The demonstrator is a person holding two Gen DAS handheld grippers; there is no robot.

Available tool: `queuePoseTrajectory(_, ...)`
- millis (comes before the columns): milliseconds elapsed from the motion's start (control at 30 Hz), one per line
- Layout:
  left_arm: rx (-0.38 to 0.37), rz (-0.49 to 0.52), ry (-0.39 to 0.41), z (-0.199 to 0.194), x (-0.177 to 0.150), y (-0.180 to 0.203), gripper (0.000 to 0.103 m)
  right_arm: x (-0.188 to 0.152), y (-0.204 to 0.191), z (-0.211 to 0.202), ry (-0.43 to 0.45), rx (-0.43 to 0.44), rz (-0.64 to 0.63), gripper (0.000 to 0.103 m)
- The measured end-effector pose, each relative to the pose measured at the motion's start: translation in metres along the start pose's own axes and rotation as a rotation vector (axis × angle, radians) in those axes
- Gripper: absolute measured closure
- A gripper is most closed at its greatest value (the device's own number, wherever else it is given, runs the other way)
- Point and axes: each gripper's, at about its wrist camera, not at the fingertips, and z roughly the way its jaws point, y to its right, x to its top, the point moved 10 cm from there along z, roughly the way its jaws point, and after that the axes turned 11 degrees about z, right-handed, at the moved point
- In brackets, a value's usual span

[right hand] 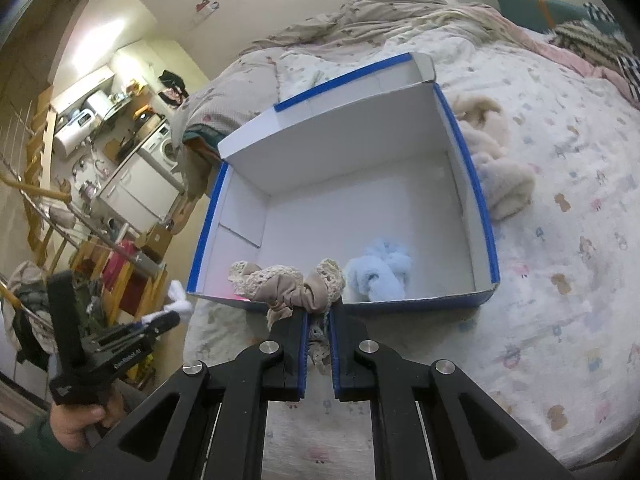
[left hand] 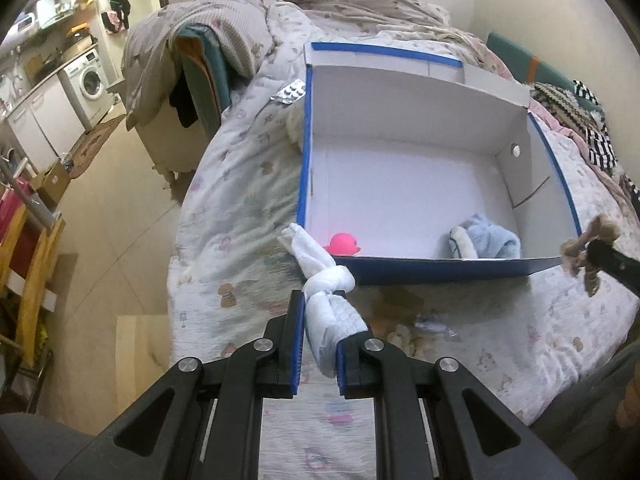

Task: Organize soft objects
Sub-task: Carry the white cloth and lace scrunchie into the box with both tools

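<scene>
A blue-edged white cardboard box (left hand: 404,128) stands open on the bed. Inside it lie a pink rubber duck (left hand: 343,245) and a light blue fluffy sock (left hand: 486,240), the same blue sock (right hand: 380,274) showing in the right wrist view. My left gripper (left hand: 319,298) is shut on a knotted white sock (left hand: 326,292), held just before the box's near left corner. My right gripper (right hand: 319,312) is shut on a beige lace-trimmed scrunchie (right hand: 294,286), held above the box's (right hand: 348,152) near wall. Each gripper shows in the other's view: left gripper (right hand: 160,322), right gripper (left hand: 596,254).
A cream fluffy garment (right hand: 500,160) lies on the quilt right of the box. A pill blister pack (left hand: 288,91) sits by the box's far left corner. Piled bedding (left hand: 224,40) fills the bed's far end. A hand (right hand: 80,420) holds the left tool. Floor and washing machine (left hand: 90,80) lie left.
</scene>
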Motion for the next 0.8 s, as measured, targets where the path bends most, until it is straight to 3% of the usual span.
queuePoseTrajectory(400,-0.009,0.03,0.058,-0.016,0.041,0.016,0.091,0.023,-0.012,0.005,0.044,0.024,-0.036,0.092)
queuePoseTrajectory(800,0.002,0.095,0.054,0.021,0.095,0.025,0.091,0.063,-0.012,0.041,0.057,0.027,-0.035,0.092)
